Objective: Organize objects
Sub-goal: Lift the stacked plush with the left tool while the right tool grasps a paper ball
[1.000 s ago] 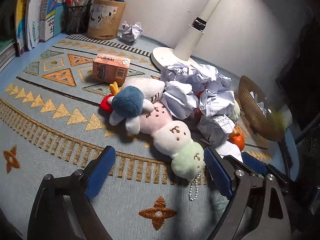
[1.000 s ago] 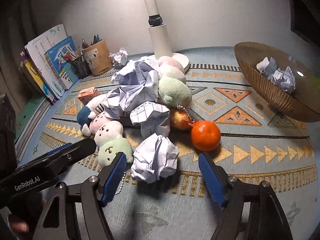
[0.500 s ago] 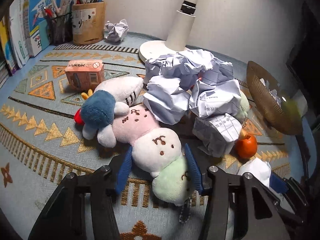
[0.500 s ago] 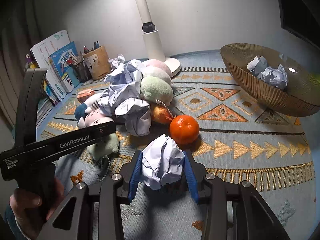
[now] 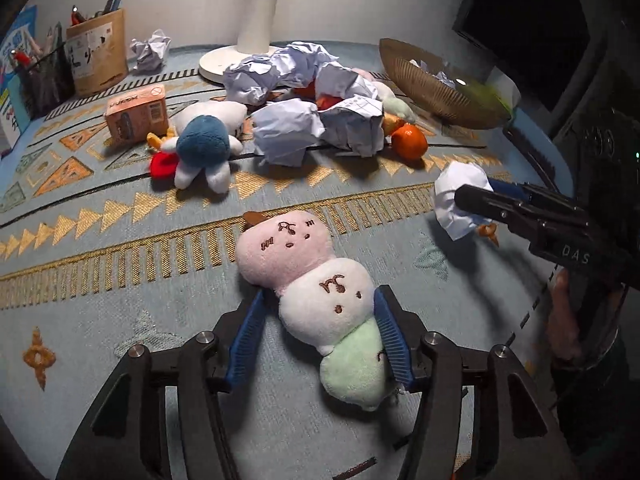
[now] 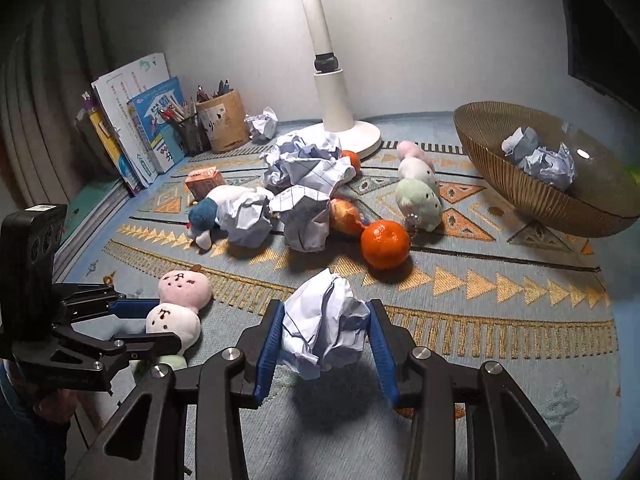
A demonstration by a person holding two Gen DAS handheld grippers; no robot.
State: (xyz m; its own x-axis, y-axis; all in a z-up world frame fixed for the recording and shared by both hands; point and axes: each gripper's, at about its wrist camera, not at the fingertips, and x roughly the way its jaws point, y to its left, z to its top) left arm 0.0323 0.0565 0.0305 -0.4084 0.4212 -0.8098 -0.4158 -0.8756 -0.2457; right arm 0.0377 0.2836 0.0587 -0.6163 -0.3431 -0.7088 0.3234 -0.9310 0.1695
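**Both tongs loaded: plush left, paper right**

Left gripper [image 5: 318,334]: jaws have just been opening a little, yet the blue pads still pinch the 3-ball plush [image 5: 320,296] at its white and green segments; pink end points away from the tongs. Right gripper [image 6: 326,342]: jaws pressed onto a crumpled paper ball [image 6: 324,326], held clear of the rug [image 6: 500,312]. Just beyond the right tongs: orange [image 6: 385,244]. Farther ahead: paper pile [image 6: 304,184]. Ahead and right: wicker bowl [image 6: 516,184] holding 2 paper wads.
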